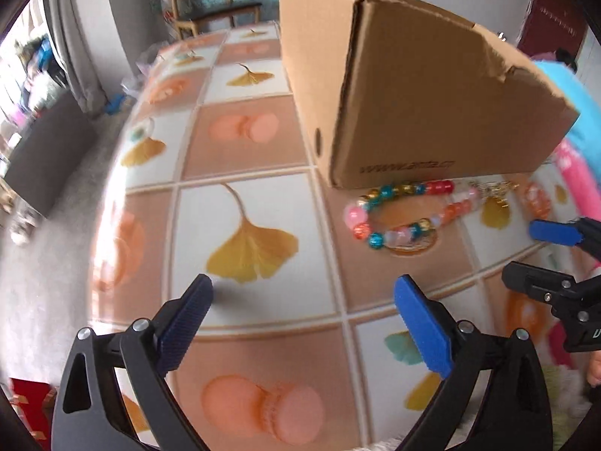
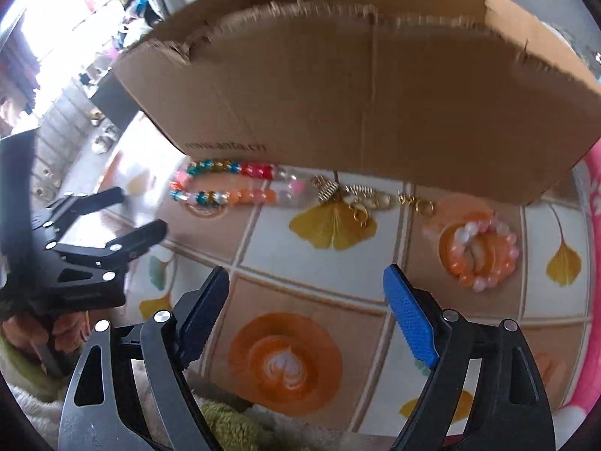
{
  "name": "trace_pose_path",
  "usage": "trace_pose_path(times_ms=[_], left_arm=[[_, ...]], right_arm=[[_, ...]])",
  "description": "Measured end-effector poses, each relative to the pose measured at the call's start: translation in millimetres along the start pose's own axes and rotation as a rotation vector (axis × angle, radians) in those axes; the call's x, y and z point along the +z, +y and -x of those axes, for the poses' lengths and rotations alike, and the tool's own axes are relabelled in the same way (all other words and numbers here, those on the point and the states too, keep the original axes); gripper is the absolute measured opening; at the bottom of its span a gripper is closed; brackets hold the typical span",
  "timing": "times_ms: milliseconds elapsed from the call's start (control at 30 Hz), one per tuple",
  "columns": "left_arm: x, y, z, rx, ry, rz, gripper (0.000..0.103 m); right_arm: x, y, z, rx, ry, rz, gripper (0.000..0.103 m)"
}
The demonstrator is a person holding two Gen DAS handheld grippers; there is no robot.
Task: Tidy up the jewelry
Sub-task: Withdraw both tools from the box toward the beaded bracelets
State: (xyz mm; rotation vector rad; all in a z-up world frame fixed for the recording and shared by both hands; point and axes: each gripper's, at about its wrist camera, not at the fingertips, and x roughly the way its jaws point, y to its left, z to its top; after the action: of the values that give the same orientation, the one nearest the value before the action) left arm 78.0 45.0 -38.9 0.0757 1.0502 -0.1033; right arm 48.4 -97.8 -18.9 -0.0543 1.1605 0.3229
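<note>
A long strand of multicoloured beads lies on the patterned tablecloth, right against the front of a torn cardboard box. Gold clasps and charms lie to its right. A coiled orange and pink bead bracelet rests further right, on its own. My left gripper hangs open over the cloth, short of the strand's left end, with nothing between its fingers. My right gripper is open too, above the cloth in front of the charms, holding nothing.
The table's left edge drops to a grey floor. A wooden chair stands behind the table. Pink and blue fabric lies at the far right. A hand holds the left gripper's handle, over fluffy green-white cloth.
</note>
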Motion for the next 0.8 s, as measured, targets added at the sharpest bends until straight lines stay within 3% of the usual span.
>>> trace_pose_path(times_ms=[100,133,367,500,567,700,800], left_arm=[[-3,3,-2,-0.001,-0.007,0.015,0.097],[-5,4,-2,-0.002,-0.017,0.017,0.097],[-5,8,0,-0.018,-0.045,-0.014,0.098],[-5,8,1,-0.021,-0.059,-0.021,0.098],[-7,7,1,-0.019,-0.071,-0.021,0.098],[-8,7,1,-0.022,-0.082,-0.021,0.098],[-8,8,2,-0.030,-0.082,-0.028,0.098]], right_arm=[[-3,11,-7,-0.039,0.021,0.027,0.086],[1,21,-14,-0.057,0.038,0.031,0.094],[-1,40,-20,-0.082,0.030,0.035,0.095],[-15,-4,-3,-0.071,0.036,0.038,0.095],[-13,-16,2,-0.025,0.045,-0.014,0.095],[0,-20,31,0.134,-0.087,-0.076,0.092],[9,-16,34,0.172,-0.135,-0.079,0.072]])
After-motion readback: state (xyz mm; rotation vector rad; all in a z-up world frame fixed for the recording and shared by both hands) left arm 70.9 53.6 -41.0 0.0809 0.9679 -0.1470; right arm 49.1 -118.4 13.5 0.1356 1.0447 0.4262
